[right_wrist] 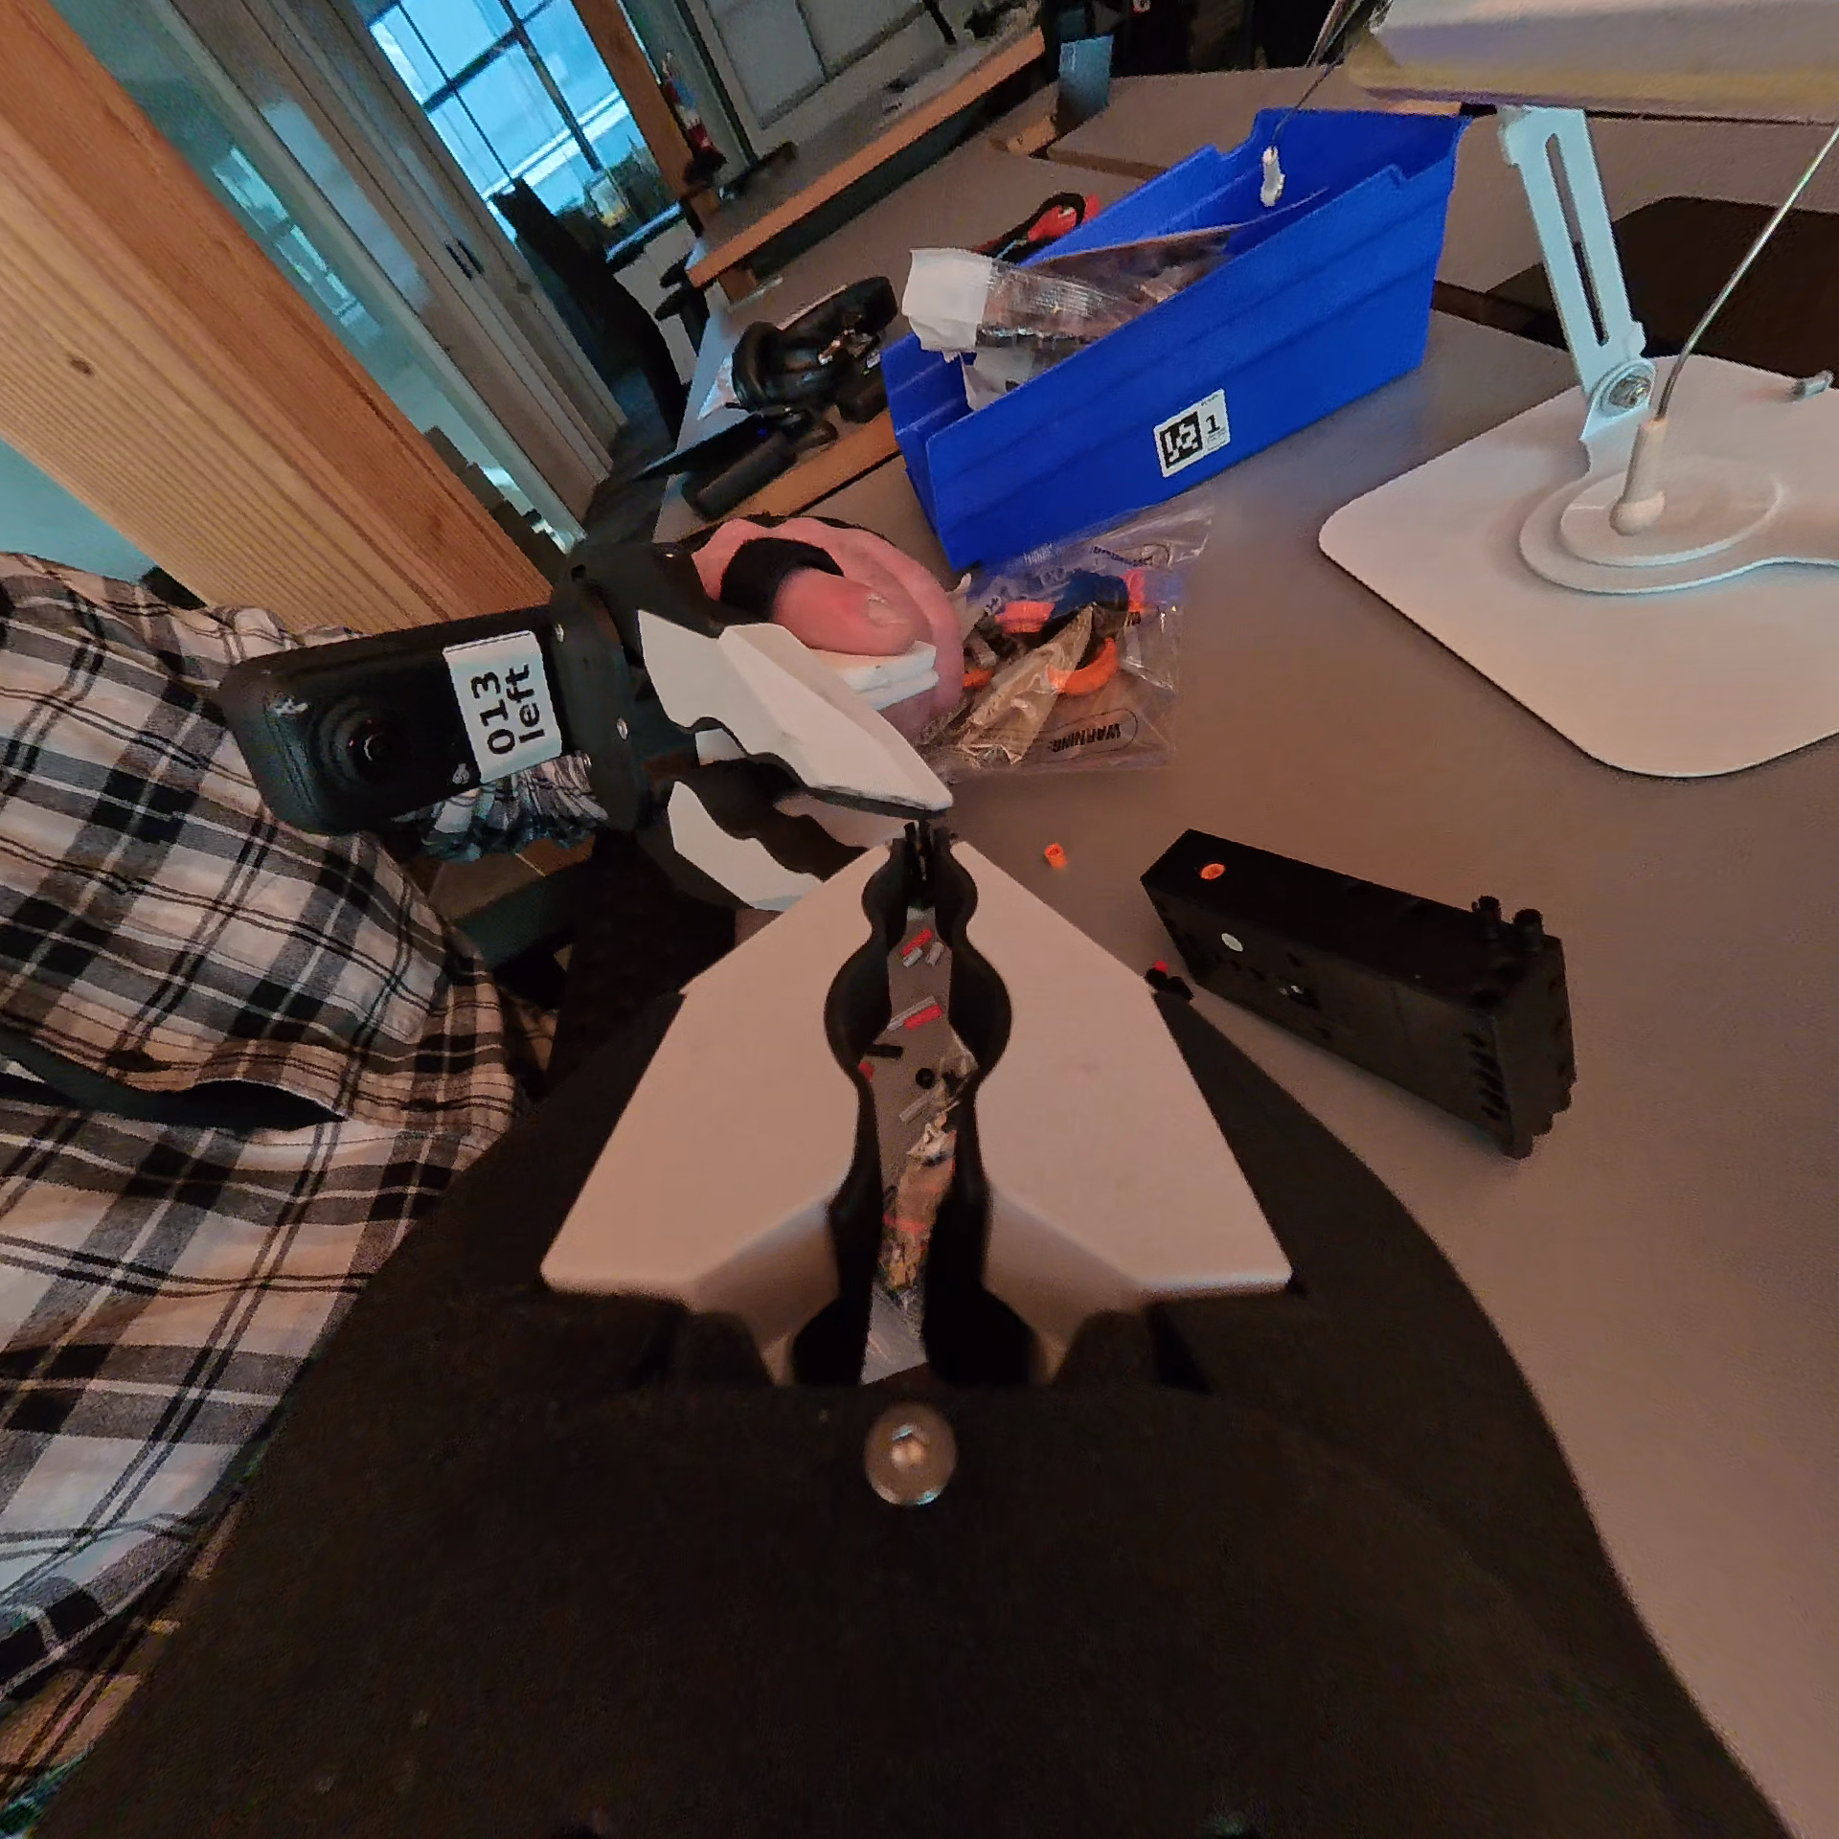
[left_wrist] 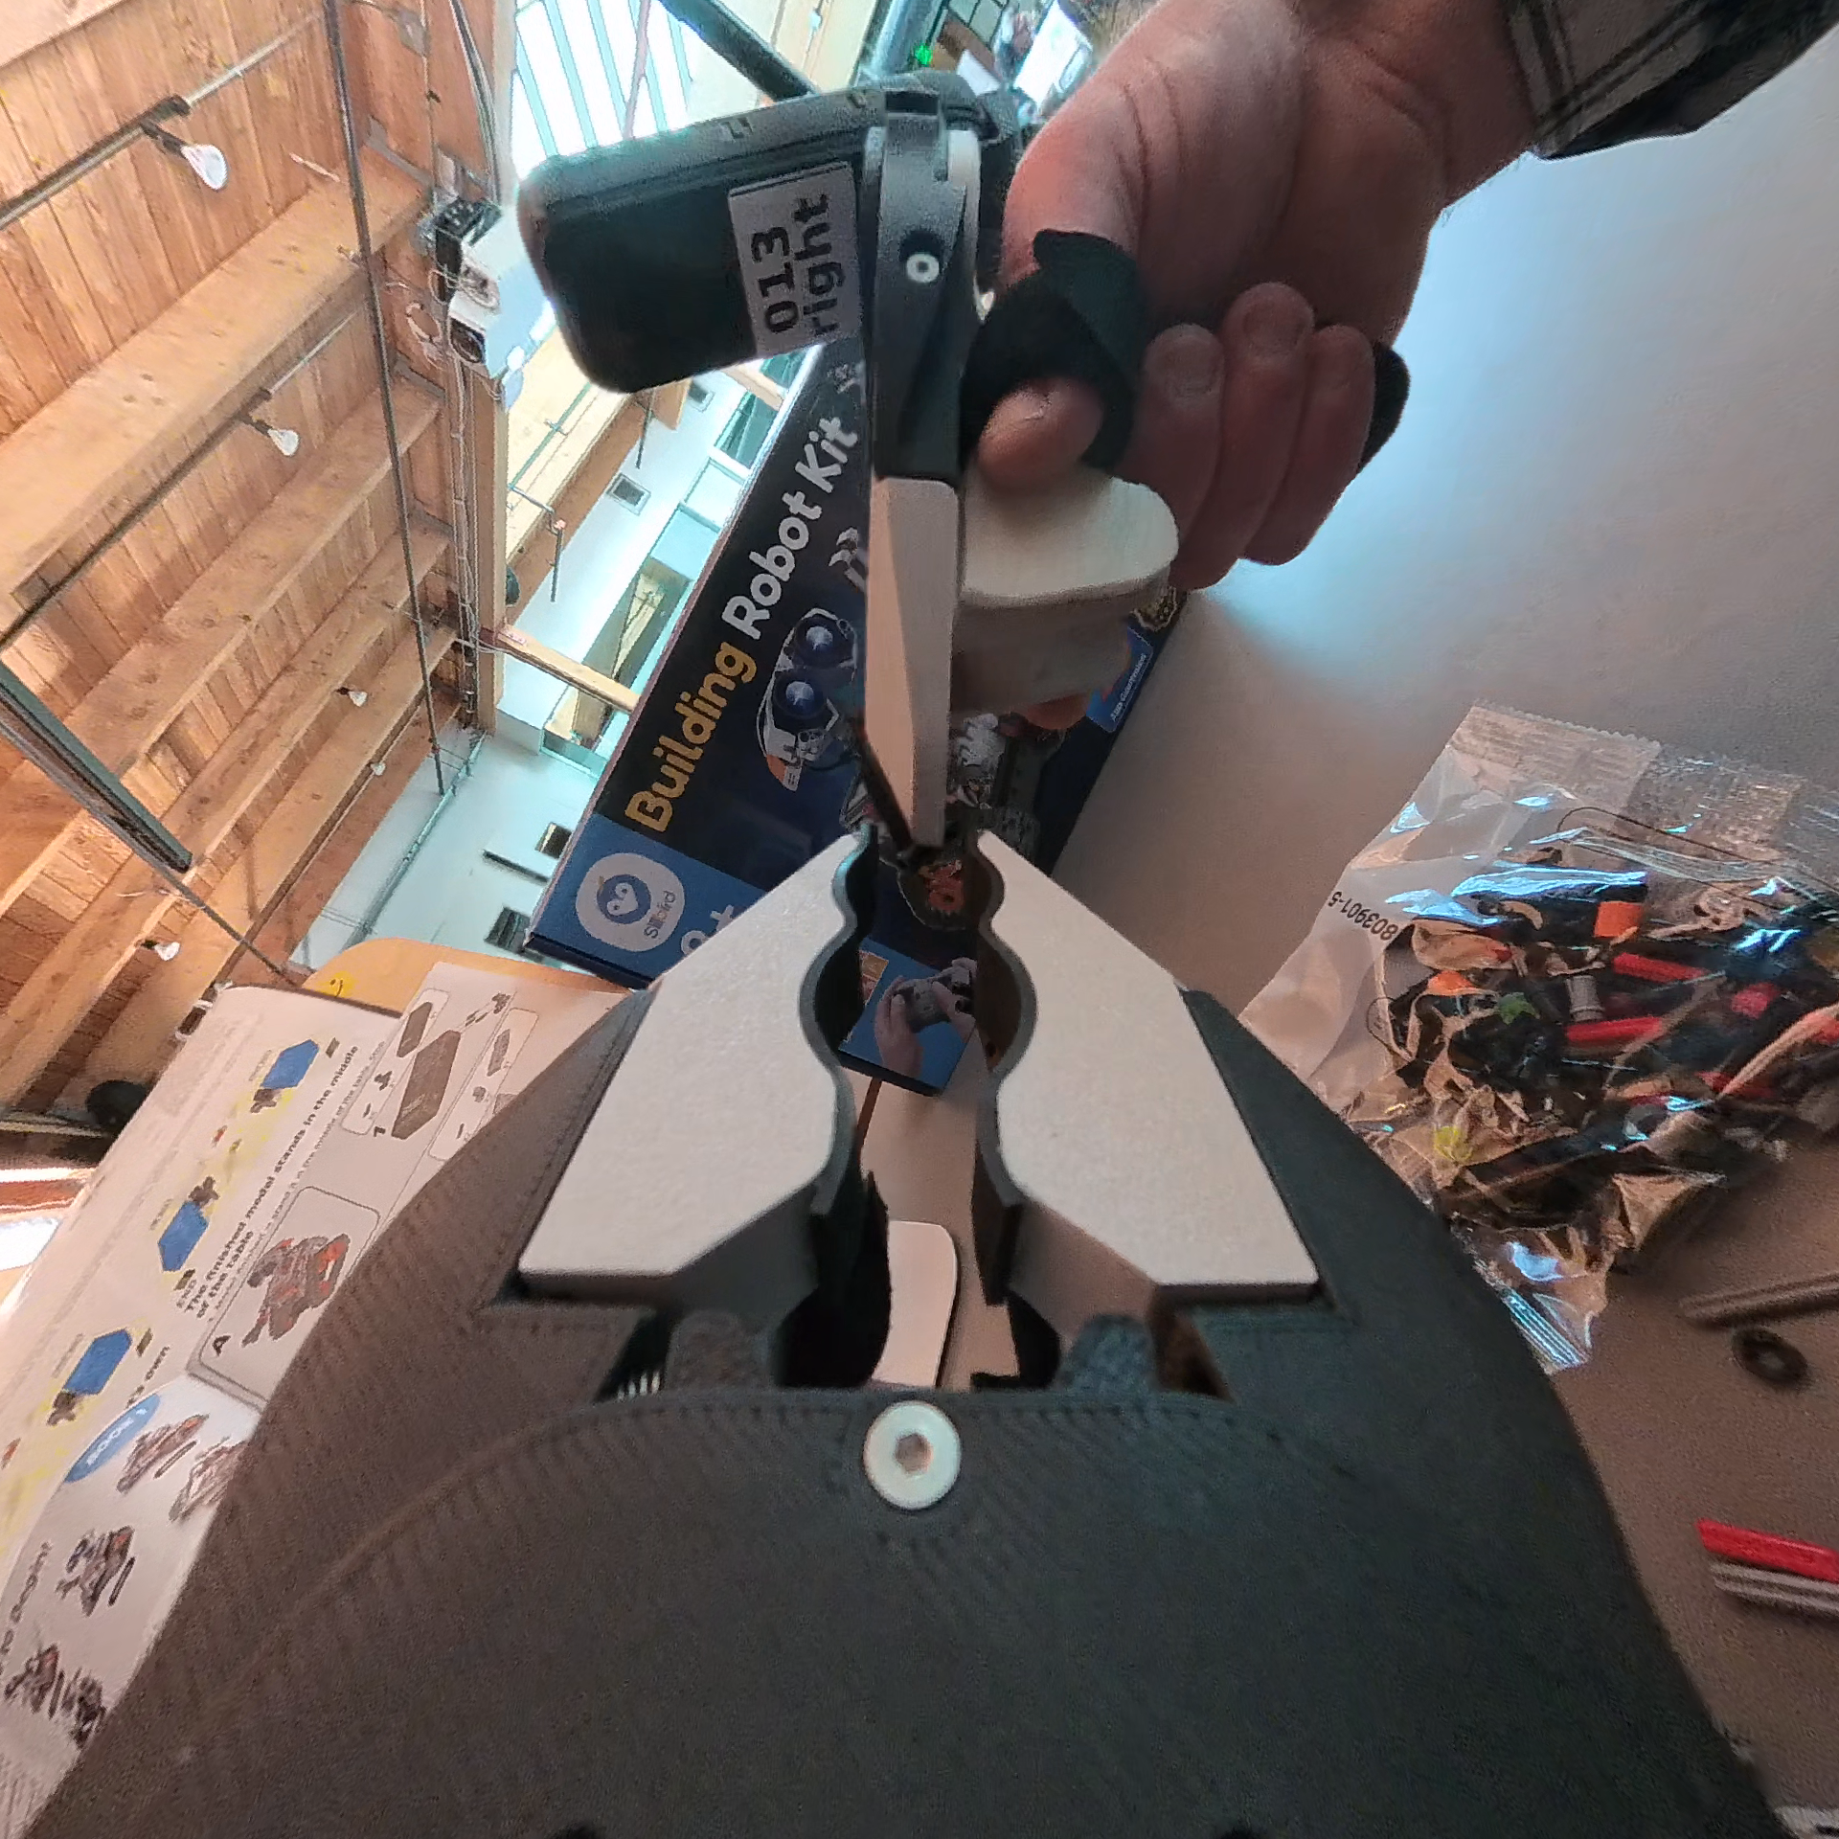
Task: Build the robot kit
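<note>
My left gripper [left_wrist: 923, 858] is shut on a small black-and-red toothed part [left_wrist: 940, 884], held above the grey table [left_wrist: 1244, 746]. My right gripper [right_wrist: 920, 846] comes in from above in the left wrist view [left_wrist: 923, 831]. Its white fingers [left_wrist: 911, 637] are closed on a thin dark pin [left_wrist: 884, 781] that meets that part. In the right wrist view the left gripper [right_wrist: 935, 796] reaches in from the left. Its upper finger [right_wrist: 836, 731] ends just over my right fingertips, where a small black piece [right_wrist: 923, 841] is pinched. A hand [left_wrist: 1244, 249] holds each tool.
A dark blue kit box [left_wrist: 736, 756] stands behind; an instruction sheet [left_wrist: 199, 1244] lies to its left. A clear bag of parts [left_wrist: 1592, 995] lies at the right. A blue bin [right_wrist: 1194, 398], a white stand base [right_wrist: 1642, 617], a black block [right_wrist: 1373, 985], another parts bag [right_wrist: 1075, 677] and a plaid sleeve [right_wrist: 199, 995] are around. The tips of both grippers are at nearly the same place.
</note>
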A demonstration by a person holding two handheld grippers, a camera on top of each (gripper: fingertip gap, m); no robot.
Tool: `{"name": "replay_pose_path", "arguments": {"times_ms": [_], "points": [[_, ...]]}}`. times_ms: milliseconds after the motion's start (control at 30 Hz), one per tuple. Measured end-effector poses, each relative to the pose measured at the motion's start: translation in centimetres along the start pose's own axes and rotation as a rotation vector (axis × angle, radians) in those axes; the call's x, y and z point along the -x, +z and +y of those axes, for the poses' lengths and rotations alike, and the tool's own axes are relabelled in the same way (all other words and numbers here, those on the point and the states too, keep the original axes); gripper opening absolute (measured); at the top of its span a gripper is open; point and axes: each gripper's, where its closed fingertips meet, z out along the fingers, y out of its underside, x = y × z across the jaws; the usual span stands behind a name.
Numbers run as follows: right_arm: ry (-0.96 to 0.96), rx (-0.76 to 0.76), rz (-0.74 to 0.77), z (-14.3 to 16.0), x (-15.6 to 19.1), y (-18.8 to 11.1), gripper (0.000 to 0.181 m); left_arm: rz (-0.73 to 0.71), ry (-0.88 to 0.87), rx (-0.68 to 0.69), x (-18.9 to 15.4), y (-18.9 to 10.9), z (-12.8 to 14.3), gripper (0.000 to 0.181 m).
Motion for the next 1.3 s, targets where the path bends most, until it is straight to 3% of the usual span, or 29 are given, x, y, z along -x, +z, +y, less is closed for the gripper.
{"name": "replay_pose_path", "arguments": {"times_ms": [433, 833, 867, 933, 1033, 1100, 1167, 1300], "points": [[0.035, -0.151, -0.009, -0.9, 0.2, -0.5, 0.005, -0.059, 0.001, -0.015, 0.7, -0.3, -0.5, 0.002], [-0.005, -0.170, 0.021, -1.0, 0.5, -0.6, 0.002, -0.079, 0.011, -0.017, 0.7, -0.2, -0.7, 0.002], [-0.020, -0.164, 0.053, -0.9, 0.2, -0.8, 0.002, -0.062, -0.014, 0.001, 0.7, 0.1, -0.3, 0.003], [-0.043, -0.152, 0.119, -0.9, -0.7, -1.2, 0.002, -0.017, -0.082, 0.061, 0.7, 0.6, 1.3, 0.024], [-0.131, -0.052, 0.301, 0.0, -3.4, -1.9, 0.002, 0.198, -0.263, 0.277, -1.7, 1.1, 6.0, 0.046], [-0.191, 0.042, 0.422, 0.6, -5.4, -2.4, 0.001, 0.267, -0.353, 0.439, -2.9, 0.9, 9.4, 0.058], [-0.250, 0.154, 0.538, 1.5, -7.5, -2.8, 0.002, 0.330, -0.428, 0.530, -4.4, 0.5, 11.4, 0.058], [-0.276, 0.242, 0.617, 2.2, -9.9, -2.7, 0.002, 0.363, -0.522, 0.563, -5.5, 0.6, 12.2, 0.033]]}}
